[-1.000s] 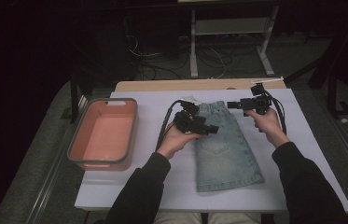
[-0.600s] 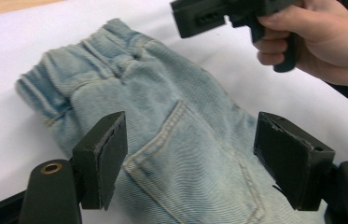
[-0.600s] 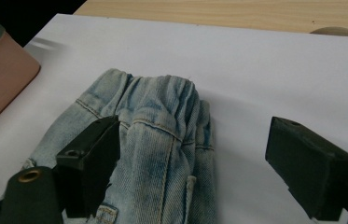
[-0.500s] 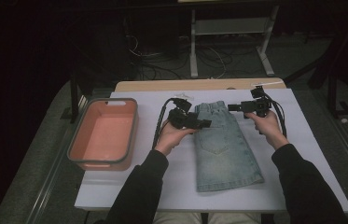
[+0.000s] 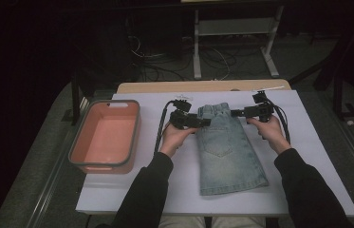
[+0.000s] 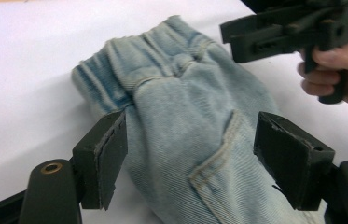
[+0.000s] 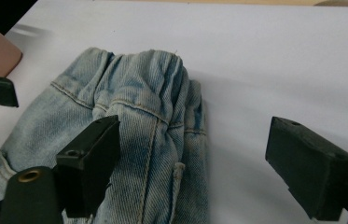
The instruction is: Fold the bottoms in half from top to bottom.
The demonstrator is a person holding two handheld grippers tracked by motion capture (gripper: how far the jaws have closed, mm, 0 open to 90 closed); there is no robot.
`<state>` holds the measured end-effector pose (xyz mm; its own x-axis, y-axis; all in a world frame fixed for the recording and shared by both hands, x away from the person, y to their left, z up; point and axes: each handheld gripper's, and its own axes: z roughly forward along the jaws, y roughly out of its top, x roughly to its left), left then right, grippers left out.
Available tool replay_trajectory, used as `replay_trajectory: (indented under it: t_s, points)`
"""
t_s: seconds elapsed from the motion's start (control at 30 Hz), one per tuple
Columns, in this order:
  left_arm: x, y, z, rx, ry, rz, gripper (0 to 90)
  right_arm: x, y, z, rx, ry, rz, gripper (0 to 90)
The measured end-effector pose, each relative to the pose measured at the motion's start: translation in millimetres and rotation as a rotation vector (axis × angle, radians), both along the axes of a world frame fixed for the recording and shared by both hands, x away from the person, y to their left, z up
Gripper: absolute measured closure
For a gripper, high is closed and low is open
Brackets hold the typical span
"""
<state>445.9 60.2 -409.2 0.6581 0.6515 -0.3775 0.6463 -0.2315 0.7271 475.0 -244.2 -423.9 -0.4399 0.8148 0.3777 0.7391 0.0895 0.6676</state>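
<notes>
Pale blue denim, a folded skirt (image 5: 228, 152), is lying flat on the white worktop (image 5: 321, 156) with its gathered waistband pointing away from the person and its hem toward them. The left gripper (image 5: 202, 122) is sitting at the waistband's left corner, and in the left gripper view its jaws are standing wide apart, straddling the cloth beside a stitched back pocket (image 6: 218, 163) without pressing on it. The right gripper (image 5: 235, 113) is hovering at the waistband's right corner; in the right gripper view its jaws are likewise gaping wide, one over the elastic band and the other over bare worktop, gripping nothing. Each hand is wrapping around its gripper's handle, black cables trailing behind. A salmon-pink bin (image 5: 104, 137) with a grey rim is resting well apart to the left of the skirt.
</notes>
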Motion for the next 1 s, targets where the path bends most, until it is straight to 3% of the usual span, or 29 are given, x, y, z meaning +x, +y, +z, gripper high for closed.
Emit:
replay_trajectory:
  t_s: [0.27,0.43,1.0]
  points:
    - [9.3,3.0,-16.9,0.000,0.034,0.068,28.3,0.0,1.8,-7.4,-0.020,0.019,0.002,20.9]
    - [13.4,7.9,-27.2,-0.005,0.052,0.103,34.7,-0.9,2.7,-13.2,-0.022,0.034,0.007,24.5]
    - [15.5,7.3,-40.1,0.009,0.091,0.114,41.5,-3.0,4.1,-25.6,-0.009,0.063,0.036,31.5]
